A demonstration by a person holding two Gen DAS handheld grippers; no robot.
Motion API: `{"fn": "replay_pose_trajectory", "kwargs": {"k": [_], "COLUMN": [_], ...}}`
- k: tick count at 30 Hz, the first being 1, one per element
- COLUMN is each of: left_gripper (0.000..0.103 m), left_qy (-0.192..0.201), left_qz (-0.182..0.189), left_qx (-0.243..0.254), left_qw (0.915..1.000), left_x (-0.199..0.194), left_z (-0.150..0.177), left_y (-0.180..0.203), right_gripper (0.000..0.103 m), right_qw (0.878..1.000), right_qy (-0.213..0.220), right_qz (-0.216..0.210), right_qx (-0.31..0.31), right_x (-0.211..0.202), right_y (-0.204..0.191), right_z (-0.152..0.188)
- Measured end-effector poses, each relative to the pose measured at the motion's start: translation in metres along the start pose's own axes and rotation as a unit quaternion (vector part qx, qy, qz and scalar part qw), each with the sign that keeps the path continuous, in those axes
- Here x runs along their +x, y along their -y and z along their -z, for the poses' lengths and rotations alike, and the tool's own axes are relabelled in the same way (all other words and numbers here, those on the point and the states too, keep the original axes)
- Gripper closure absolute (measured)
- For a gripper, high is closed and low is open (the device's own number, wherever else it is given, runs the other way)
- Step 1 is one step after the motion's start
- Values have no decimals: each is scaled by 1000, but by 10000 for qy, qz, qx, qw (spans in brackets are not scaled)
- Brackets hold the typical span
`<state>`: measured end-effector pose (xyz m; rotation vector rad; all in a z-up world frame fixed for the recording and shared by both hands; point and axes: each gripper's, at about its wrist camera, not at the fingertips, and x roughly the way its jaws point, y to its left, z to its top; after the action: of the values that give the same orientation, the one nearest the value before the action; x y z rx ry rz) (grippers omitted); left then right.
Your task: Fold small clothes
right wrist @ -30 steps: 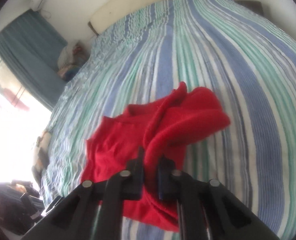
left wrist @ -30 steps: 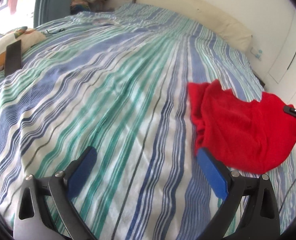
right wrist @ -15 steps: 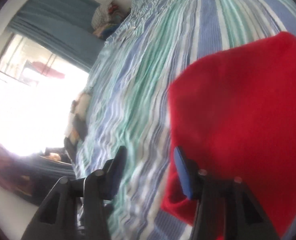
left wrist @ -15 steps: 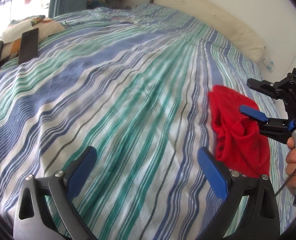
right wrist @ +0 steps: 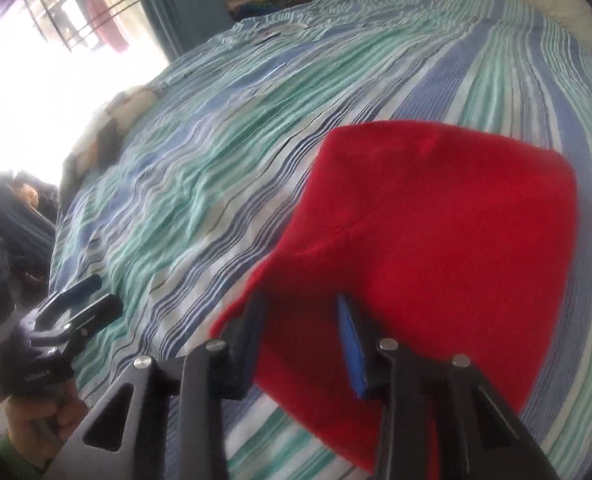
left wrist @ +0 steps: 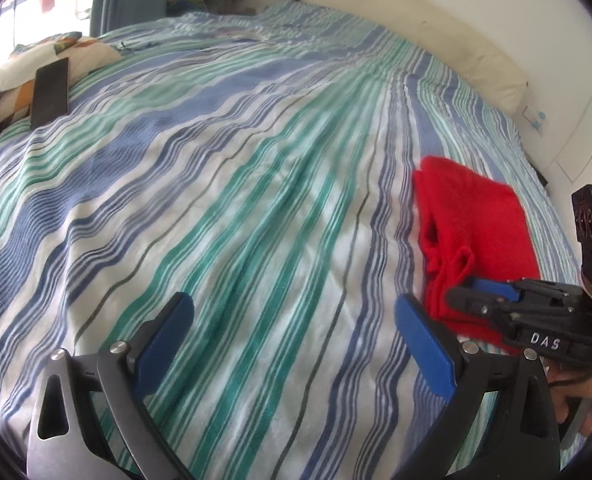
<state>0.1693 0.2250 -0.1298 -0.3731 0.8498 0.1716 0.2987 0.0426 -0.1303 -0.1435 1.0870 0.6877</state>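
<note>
Red fleece garment (right wrist: 436, 240) lies folded on the striped bed (left wrist: 215, 200), toward its right edge. Right gripper (right wrist: 302, 344) hangs over the near hem, its fingers just now closing but still apart around the cloth. Left gripper (left wrist: 296, 340) hovers wide open over bare sheet.

White letters "DAS" — on the black body of the right claw (left wrist: 482, 294), nothing else legible

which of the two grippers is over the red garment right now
The right gripper: its blue-padded fingers straddle the near edge of the red garment. The left gripper stands wide open over bare striped bedsheet, beside the garment.
</note>
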Motion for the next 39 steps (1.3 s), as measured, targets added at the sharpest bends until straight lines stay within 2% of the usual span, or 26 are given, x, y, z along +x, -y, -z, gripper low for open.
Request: {"fn": "replay_pose_trajectory", "kwargs": {"k": [3, 5, 6, 9, 13, 16, 19, 22, 24, 26, 29, 33, 37, 39], "left_gripper": [2, 2, 2, 2, 2, 2, 2, 2, 2, 2, 2, 2, 2, 1], "left_qy": [-84, -116, -112, -49, -26, -139, -448, -536, -419, -327, -229, -342, -478, -650], "left_qz": [-1, 25, 37, 47, 86, 53, -7, -161, -169, -66, 255, 661, 440, 261], "left_qx": [-81, -135, -133, -54, 23, 125, 288, 484, 629, 767, 1071, 1571, 1796, 1948], "left_qw": [9999, 9998, 9998, 10000, 10000, 9998, 9986, 9973, 9970, 9965, 9937, 9848, 9816, 9783], "left_x": [3, 4, 4, 0, 0, 7, 19, 22, 16, 7, -5, -8, 5, 18], "left_z": [1, 0, 0, -1, -2, 2, 12, 23, 25, 28, 36, 52, 67, 77], "left_y": [-4, -5, -5, -2, 3, 9, 13, 16, 20, 27, 46, 77, 91, 93], "right_gripper": [69, 68, 68, 68, 68, 68, 68, 65, 47, 39, 26, 26, 25, 21], "right_qw": [9963, 9922, 9922, 9958, 9970, 9978, 9973, 9966, 9954, 9929, 9853, 9715, 9576, 9514], "right_qy": [-215, -147, -86, 312, 742, 479, -226, 141, 331, 552, 677, 700, 571, 537], "right_qz": [190, 445, 424, 92, 169, 375, 499, 626, 574, 771, 1387, 2014, 2497, 2680], "right_qx": [-806, -1158, -1170, -853, -170, 250, 487, 510, 688, 719, 739, 1034, 1318, 1421], "right_x": [20, 16, 8, -36, -90, -83, -40, -46, -61, -80, -104, -123, -129, -128], "right_y": [-39, -50, -50, -36, 8, 38, 56, 48, 42, 34, 30, 37, 51, 59], "right_z": [21, 27, 29, 29, 47, 64, 87, 98, 104, 117, 143, 181, 211, 223]}}
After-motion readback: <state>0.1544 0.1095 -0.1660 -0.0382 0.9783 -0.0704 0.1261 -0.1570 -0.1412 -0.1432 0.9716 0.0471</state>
